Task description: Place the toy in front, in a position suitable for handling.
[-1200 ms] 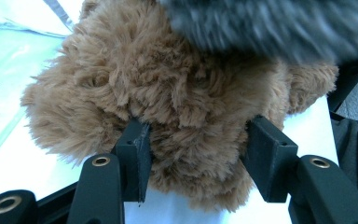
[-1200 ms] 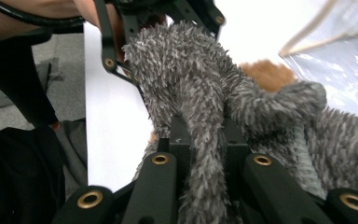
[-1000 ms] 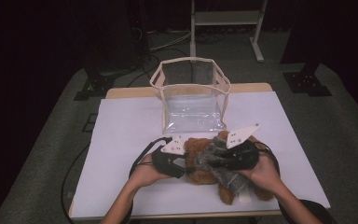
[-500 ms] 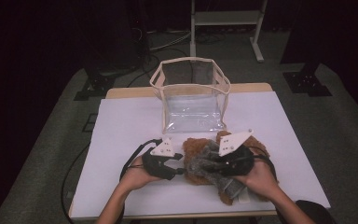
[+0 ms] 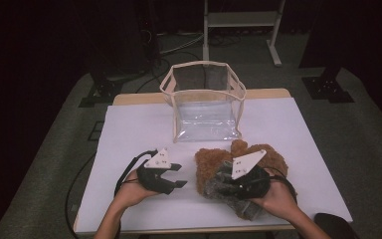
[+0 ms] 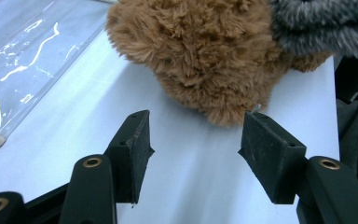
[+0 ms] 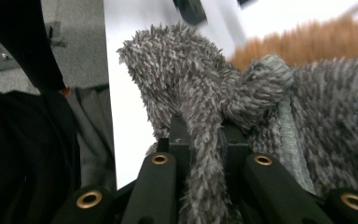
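1. High view: the brown plush bear in a grey fuzzy garment (image 5: pixel 214 169) lies on the white table (image 5: pixel 129 129), right of the left tool (image 5: pixel 176 175).
2. Left gripper view: the left tool's jaws gape empty, bear just ahead.
3. Right gripper view: the right tool (image 7: pixel 199 140) pinches the garment.

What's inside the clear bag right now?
Nothing visible: the clear bag stands open, with only table showing through. The plush toy lies in front of it, outside, held by the right gripper.
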A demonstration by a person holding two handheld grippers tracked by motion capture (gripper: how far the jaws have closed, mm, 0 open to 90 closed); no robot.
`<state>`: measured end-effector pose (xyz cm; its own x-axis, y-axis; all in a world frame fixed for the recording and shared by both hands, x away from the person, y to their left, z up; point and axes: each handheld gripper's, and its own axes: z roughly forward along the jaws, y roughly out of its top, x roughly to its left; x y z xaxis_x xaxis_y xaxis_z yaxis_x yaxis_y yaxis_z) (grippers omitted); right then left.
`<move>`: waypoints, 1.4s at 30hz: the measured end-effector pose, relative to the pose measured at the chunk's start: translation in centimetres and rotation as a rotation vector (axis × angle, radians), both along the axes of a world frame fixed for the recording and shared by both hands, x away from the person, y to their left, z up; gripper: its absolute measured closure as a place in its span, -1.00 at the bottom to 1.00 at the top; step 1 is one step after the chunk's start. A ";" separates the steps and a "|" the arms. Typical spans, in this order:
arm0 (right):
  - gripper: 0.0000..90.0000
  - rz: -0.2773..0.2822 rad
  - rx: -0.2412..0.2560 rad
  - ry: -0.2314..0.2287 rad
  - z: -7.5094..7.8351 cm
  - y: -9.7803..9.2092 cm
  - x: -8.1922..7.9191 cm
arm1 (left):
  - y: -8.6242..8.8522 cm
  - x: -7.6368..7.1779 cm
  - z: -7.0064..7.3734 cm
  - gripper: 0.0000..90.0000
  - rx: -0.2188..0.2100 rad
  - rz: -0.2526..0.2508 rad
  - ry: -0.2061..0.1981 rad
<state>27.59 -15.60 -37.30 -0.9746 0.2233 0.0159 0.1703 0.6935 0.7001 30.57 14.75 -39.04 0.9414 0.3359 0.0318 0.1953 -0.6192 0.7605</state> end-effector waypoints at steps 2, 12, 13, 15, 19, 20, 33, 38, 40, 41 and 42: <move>0.75 -0.010 0.001 0.000 0.1 -0.4 -0.2 | 0.0 -0.1 0.0 -0.09 -0.001 0.002 0.004; 0.75 0.051 -0.012 -0.031 1.2 4.9 1.4 | 0.2 -0.5 -0.1 -0.16 -0.005 -0.022 0.007; 0.75 0.053 -0.021 -0.036 1.1 5.2 1.7 | 0.4 -0.5 -0.1 -0.17 -0.006 -0.020 0.006; 0.75 0.057 -0.024 -0.024 0.9 5.2 2.0 | 0.7 -0.5 -0.2 -0.17 -0.004 -0.016 0.008; 0.75 0.040 -0.019 -0.010 0.8 3.8 1.4 | 1.1 -0.7 -0.2 -0.19 -0.006 -0.005 0.009; 0.75 0.038 -0.023 -0.016 0.8 3.2 1.2 | 1.2 -0.7 -0.2 -0.19 -0.009 -0.001 0.010; 0.75 0.002 0.033 -0.034 3.2 2.1 2.8 | 0.1 -0.7 0.3 -0.24 -0.001 -0.026 0.007; 0.75 -0.022 0.009 -0.021 4.2 2.6 5.6 | 0.2 -0.6 0.4 -0.25 -0.004 -0.025 0.008; 0.74 -0.030 0.006 0.007 3.9 1.9 6.3 | 0.2 -0.6 0.4 -0.26 -0.005 -0.024 0.002; 0.74 -0.034 0.011 0.020 3.7 1.3 6.3 | 0.3 -0.6 0.4 -0.26 -0.007 -0.024 0.002; 0.74 -0.041 0.015 0.029 3.6 0.7 6.3 | 0.2 -0.6 0.4 -0.26 -0.008 -0.022 0.006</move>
